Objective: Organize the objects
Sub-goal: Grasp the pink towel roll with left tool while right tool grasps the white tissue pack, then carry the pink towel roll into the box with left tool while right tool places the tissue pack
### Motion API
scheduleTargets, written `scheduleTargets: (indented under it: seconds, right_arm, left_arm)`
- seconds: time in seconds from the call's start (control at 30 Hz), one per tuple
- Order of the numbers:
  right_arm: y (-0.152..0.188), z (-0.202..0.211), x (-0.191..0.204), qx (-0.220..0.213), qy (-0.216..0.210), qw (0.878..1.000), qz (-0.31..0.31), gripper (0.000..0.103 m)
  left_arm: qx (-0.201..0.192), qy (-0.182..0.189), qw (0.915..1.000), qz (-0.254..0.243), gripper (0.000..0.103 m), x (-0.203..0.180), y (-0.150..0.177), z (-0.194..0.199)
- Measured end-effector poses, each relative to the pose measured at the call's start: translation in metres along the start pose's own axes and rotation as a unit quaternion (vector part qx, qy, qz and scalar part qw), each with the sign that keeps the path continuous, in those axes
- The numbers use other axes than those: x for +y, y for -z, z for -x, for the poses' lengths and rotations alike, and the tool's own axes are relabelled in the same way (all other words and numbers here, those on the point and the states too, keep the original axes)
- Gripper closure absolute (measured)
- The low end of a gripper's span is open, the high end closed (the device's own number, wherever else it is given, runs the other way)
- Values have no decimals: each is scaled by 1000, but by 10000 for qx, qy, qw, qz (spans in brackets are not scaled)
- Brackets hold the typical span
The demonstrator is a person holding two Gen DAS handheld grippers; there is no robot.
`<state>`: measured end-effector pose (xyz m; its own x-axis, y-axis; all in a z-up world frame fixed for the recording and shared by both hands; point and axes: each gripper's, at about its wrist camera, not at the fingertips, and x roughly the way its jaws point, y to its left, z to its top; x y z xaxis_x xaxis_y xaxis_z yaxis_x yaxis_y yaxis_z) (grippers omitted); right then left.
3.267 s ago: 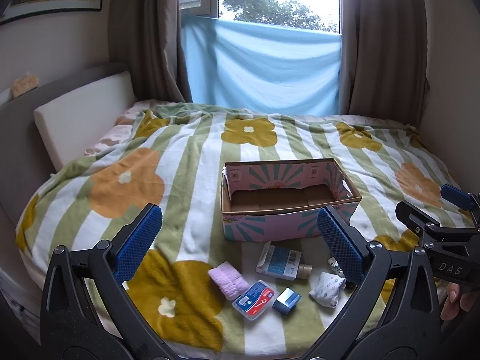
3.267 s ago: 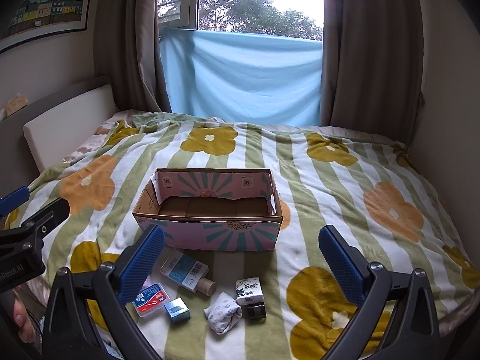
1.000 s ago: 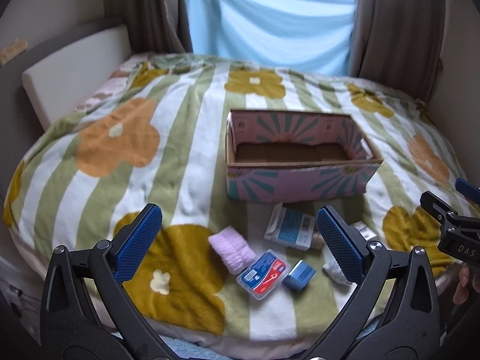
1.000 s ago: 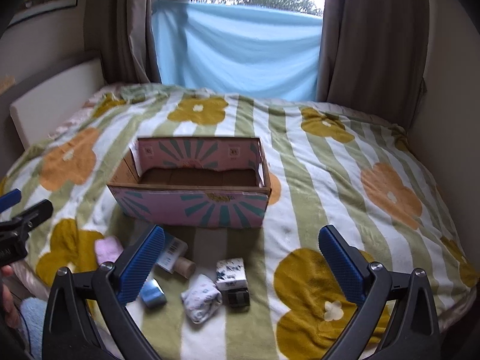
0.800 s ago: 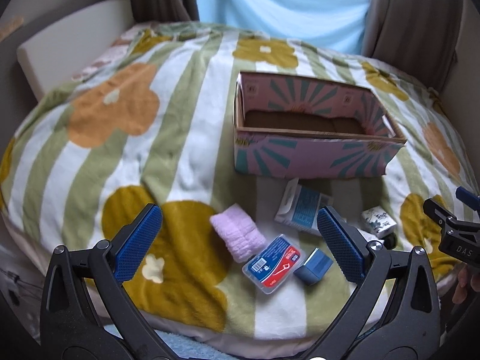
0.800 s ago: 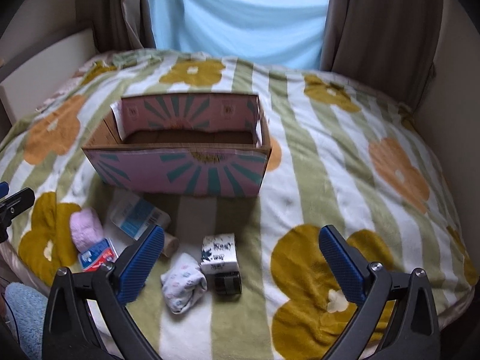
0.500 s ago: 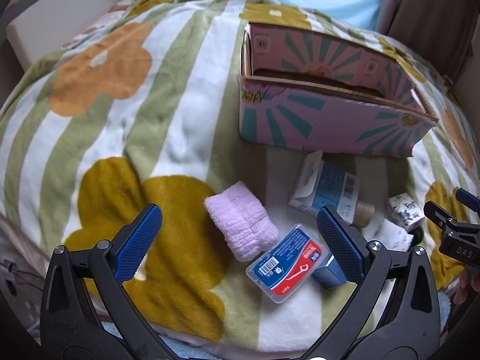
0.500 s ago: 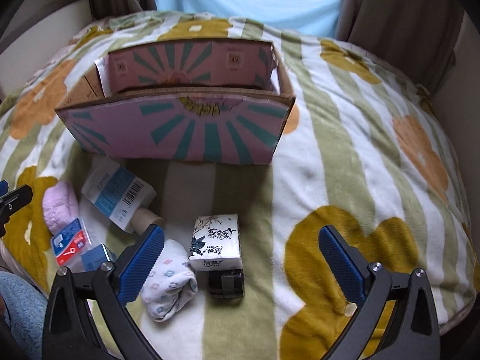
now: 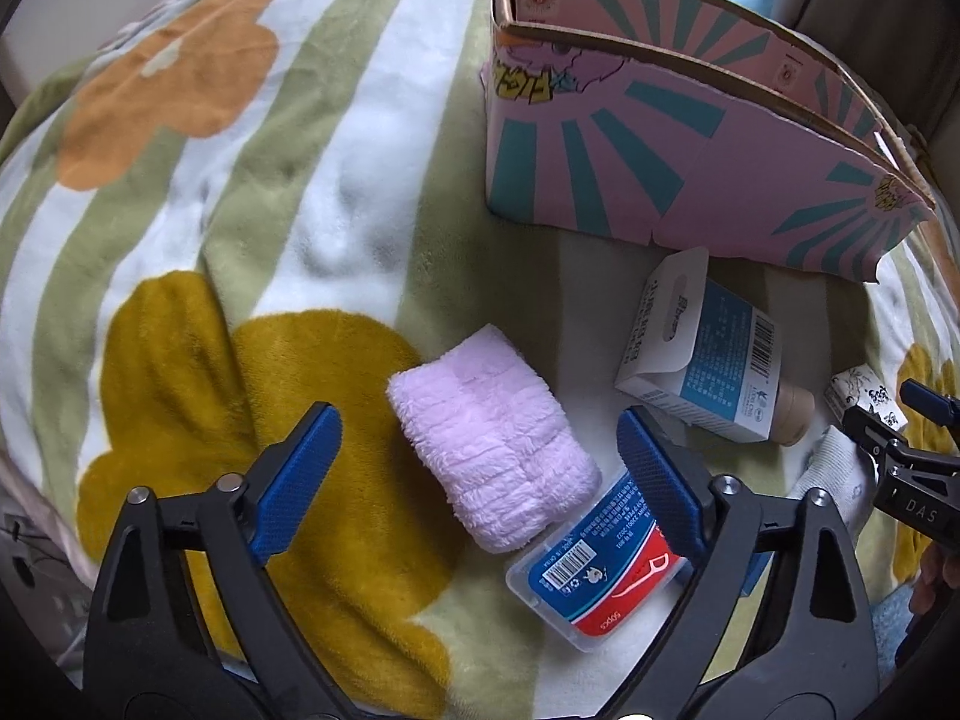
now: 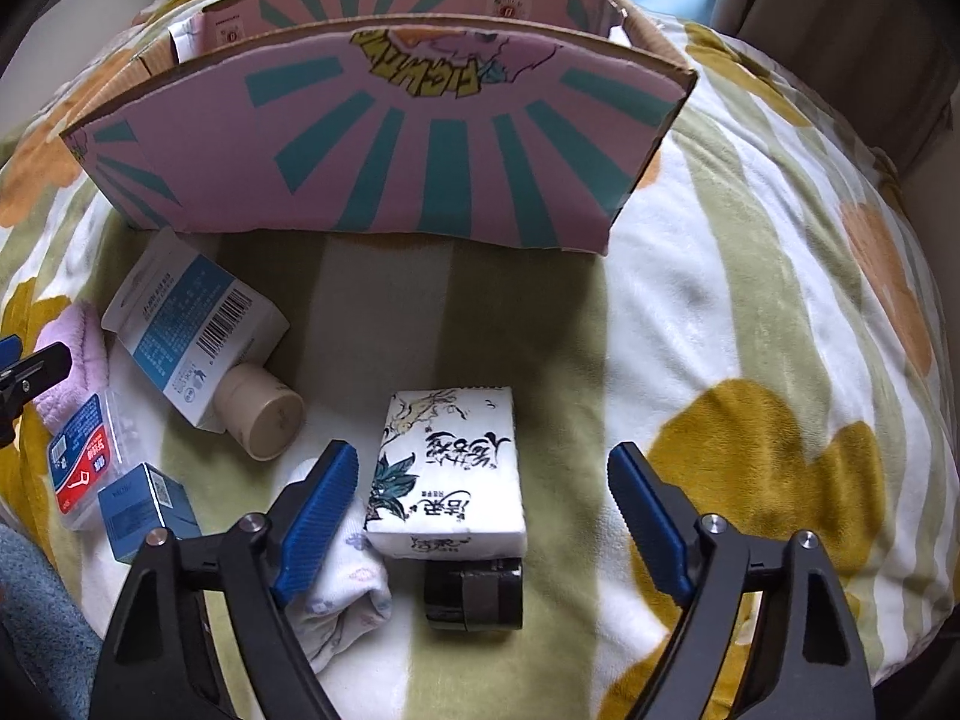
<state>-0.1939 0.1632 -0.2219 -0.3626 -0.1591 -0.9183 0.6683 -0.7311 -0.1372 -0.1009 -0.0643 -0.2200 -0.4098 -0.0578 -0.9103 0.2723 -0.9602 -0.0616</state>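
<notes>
A pink and teal cardboard box [image 9: 672, 168] [image 10: 384, 150] stands open on the bed. In front of it lie small items. My left gripper [image 9: 480, 480] is open, its fingers either side of a folded pink cloth [image 9: 492, 444]. A clear floss-pick case [image 9: 600, 576] lies beside the cloth, by the right finger. My right gripper [image 10: 480, 516] is open over a white tissue pack [image 10: 450, 474], with a black cylinder [image 10: 474, 594] just below it and a rolled white sock [image 10: 342, 594] under the left finger.
A white and blue carton with a beige bottle [image 10: 198, 336] [image 9: 708, 360] lies between the two groups. A small blue box [image 10: 147, 510] sits by the floss case [image 10: 81, 468]. The flowered blanket [image 9: 240, 180] covers the bed. Curtains [image 10: 840, 0] hang behind.
Both grippers have moved forward and down toward the items. The left now frames the pink cloth, the right the tissue pack. Both stay open.
</notes>
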Motion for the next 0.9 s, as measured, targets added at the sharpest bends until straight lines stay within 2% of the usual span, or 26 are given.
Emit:
scheduleTargets:
  seconds: [0.1, 0.13, 0.27, 0.3, 0.4, 0.6, 0.9]
  right_arm:
    - [-2, -6, 1, 72, -62, 10000, -8, 30]
    - [-2, -7, 1, 78, -73, 9999, -17, 34]
    - [-1, -14, 1, 176, -169, 9997, -55, 46]
    - [0, -15, 1, 190, -203, 9996, -74, 49]
    - [1, -16, 1, 210, -279, 9994, -85, 57]
    - [4, -16, 1, 242, -338, 9991, -88, 60]
    - [7, 8, -7, 20, -467, 9985, -296, 60]
  left_arm:
    - [66, -20, 10000, 14, 17, 1, 0, -8]
    - [93, -14, 10000, 19, 26, 2, 0, -10]
    - [186, 87, 9998, 53, 41, 2, 0, -19]
    - [173, 112, 9998, 58, 48, 2, 0, -20]
    - [148, 143, 9998, 33, 53, 1, 1, -22]
    - [62, 217, 9997, 96, 60, 7, -1, -19]
    - [-202, 325, 9992, 141, 61, 13, -10, 8]
